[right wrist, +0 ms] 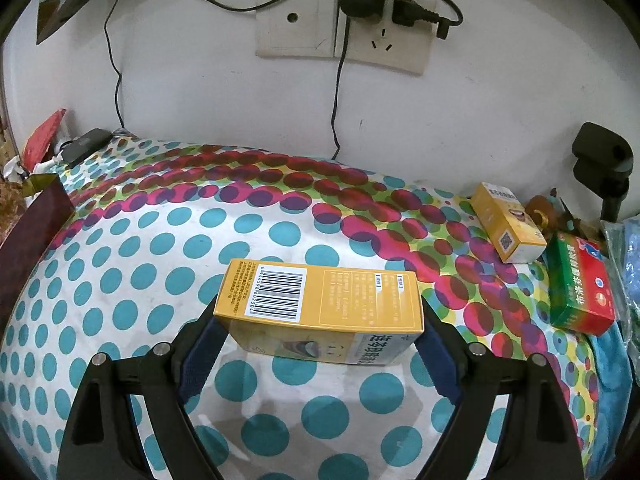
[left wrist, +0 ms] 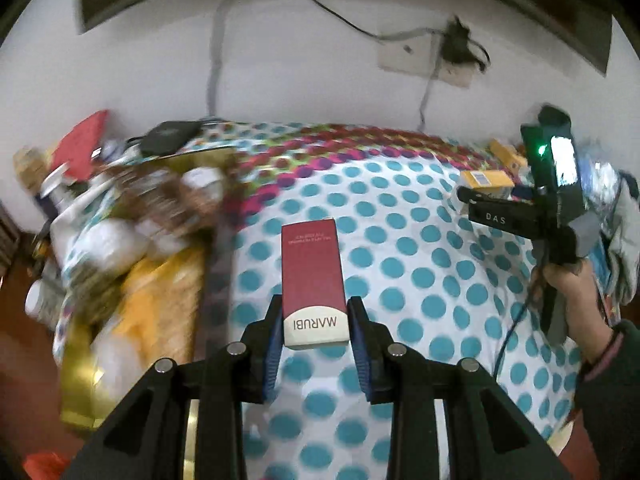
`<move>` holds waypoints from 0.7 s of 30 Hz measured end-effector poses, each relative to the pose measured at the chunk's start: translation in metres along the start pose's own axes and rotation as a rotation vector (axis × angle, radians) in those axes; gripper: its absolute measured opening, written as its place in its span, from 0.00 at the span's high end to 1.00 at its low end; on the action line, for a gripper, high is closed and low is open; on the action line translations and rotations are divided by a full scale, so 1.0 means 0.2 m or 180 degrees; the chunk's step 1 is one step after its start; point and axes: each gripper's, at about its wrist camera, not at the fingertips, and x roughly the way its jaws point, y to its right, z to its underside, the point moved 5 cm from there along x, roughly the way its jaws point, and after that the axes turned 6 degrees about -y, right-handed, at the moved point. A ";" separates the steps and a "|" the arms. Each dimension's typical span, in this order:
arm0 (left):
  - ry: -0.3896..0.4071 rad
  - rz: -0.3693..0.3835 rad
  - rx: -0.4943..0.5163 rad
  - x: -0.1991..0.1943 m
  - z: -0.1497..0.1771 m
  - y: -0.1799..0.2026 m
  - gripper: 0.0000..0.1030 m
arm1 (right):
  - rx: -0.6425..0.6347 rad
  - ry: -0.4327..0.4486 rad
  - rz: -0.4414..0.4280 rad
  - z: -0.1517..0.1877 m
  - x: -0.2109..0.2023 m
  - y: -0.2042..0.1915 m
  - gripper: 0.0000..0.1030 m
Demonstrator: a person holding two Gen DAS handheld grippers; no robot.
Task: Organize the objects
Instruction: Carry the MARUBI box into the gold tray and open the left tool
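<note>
Red box (left wrist: 313, 276) clamped in our left hand-held gripper (left wrist: 314, 328), yellow box (right wrist: 320, 308) clamped in our right hand-held gripper (right wrist: 320, 336), both above the dotted desk (right wrist: 120, 280); neither placed yet, and two more boxes (right wrist: 506, 222) wait beyond the yellow box.

On the tablecloth (right wrist: 120, 280), the barcode box (right wrist: 320, 304) lies at centre. A small box (right wrist: 506, 222) lies at two o'clock, the striped box (right wrist: 580, 284) just right of it, wall socket (right wrist: 340, 28) at twelve.
</note>
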 end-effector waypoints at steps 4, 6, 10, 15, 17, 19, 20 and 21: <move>0.0144 -0.0322 -0.0299 -0.16 0.10 -0.22 0.70 | -0.0019 -0.0042 0.0047 0.00 0.01 0.00 0.17; 0.0162 -0.0388 -0.0450 -0.20 0.13 -0.32 0.70 | 0.0001 -0.0051 0.0026 0.00 0.01 0.00 0.17; 0.0100 -0.0499 -0.0780 -0.21 0.23 -0.51 0.70 | 0.0000 -0.0054 0.0026 0.00 0.02 0.00 0.16; -0.0011 -0.0604 -0.0974 -0.17 0.31 -0.63 0.70 | -0.0003 -0.0078 0.0046 0.01 0.03 0.00 0.16; -0.0041 -0.0599 -0.1039 -0.15 0.33 -0.66 0.70 | -0.0003 -0.0077 0.0046 0.01 0.03 0.00 0.16; -0.0086 -0.0697 -0.1058 -0.12 0.34 -0.68 0.70 | -0.0007 -0.0078 0.0048 0.01 0.03 0.00 0.16; -0.0093 -0.0713 -0.1081 -0.12 0.34 -0.69 0.70 | -0.0010 -0.0076 0.0053 0.01 0.03 0.00 0.16; -0.0099 -0.0702 -0.1105 -0.11 0.35 -0.70 0.70 | -0.0012 -0.0076 0.0053 0.01 0.03 0.00 0.16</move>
